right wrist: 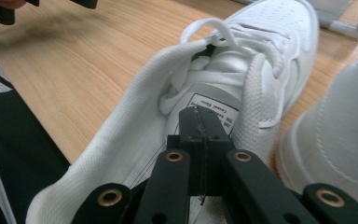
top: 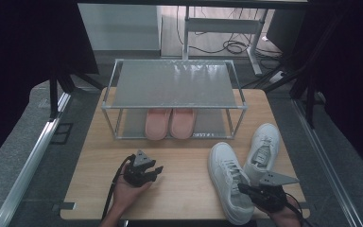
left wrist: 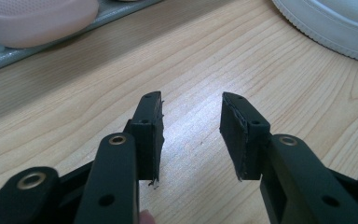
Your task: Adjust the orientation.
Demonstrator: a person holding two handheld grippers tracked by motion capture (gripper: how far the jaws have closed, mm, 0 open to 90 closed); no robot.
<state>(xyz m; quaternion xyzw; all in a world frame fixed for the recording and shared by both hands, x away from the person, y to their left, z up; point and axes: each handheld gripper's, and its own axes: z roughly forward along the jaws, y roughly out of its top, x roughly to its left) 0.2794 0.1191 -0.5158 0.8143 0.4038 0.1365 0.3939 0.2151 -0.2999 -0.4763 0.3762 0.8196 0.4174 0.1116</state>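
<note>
left gripper [top: 157, 171] rests near-left on the wooden table [top: 184, 189], jaws apart around bare wood. right gripper [right wrist: 199, 122], jaws pressed together on nothing, sits inside the near white sneaker [top: 227, 182]; its mate [top: 263, 149] lies beside, farther right.

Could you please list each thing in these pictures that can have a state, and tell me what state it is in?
Left tool: jaws open, nothing between them, above bare table.
Right tool: jaws shut together, tips inside the near sneaker's opening.
Near white sneaker: upright on the table, laced.
Far white sneaker: upright, beside the near one.
Pink slippers: paired on the rack's lower shelf.
Rack: top shelf bare.
</note>
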